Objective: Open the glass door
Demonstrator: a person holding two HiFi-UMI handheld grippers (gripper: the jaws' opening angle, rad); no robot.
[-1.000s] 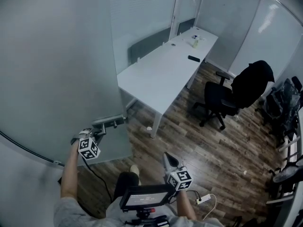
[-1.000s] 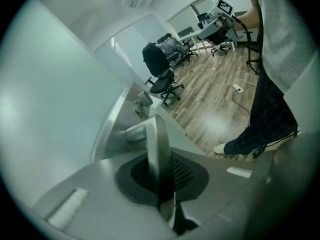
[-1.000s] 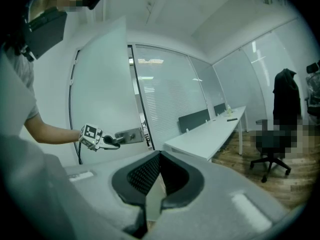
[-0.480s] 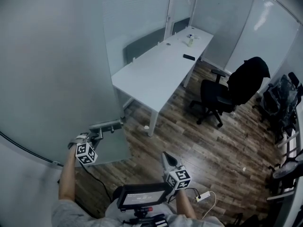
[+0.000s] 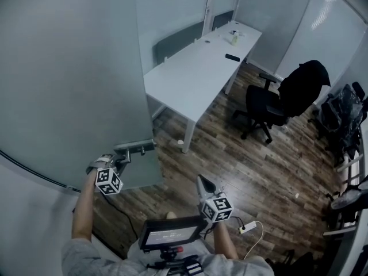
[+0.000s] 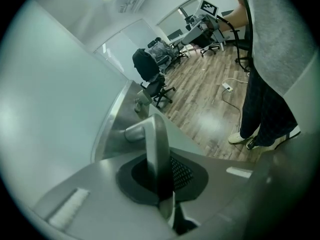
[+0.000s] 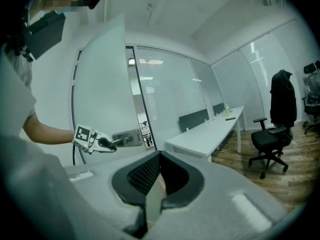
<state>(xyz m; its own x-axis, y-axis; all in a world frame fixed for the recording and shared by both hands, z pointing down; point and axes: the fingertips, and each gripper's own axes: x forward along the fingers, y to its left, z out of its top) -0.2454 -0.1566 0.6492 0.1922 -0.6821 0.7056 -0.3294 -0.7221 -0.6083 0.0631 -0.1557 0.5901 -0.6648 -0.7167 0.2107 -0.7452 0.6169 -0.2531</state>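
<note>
The frosted glass door (image 5: 69, 85) fills the left of the head view, with a metal lever handle (image 5: 137, 147) near its free edge. My left gripper (image 5: 118, 163) is shut on that handle. In the left gripper view the lever handle (image 6: 156, 144) runs between the closed jaws of the left gripper (image 6: 162, 184), beside the door (image 6: 55, 99). My right gripper (image 5: 202, 184) hovers over the wood floor, apart from the door, shut with nothing in it. The right gripper view shows the right gripper (image 7: 160, 156) closed, and beyond it the left gripper (image 7: 107, 143) at the handle plate (image 7: 127, 138).
A long white desk (image 5: 195, 79) stands behind the door's edge. A black office chair (image 5: 276, 105) with a dark jacket is to its right. A power strip (image 5: 247, 227) with its cable lies on the floor near my feet. Glass partitions (image 5: 287, 22) wall the room.
My left gripper keeps its hold on the handle and has shifted a little with the door. The right gripper has drifted slightly. The head view has swung a bit.
</note>
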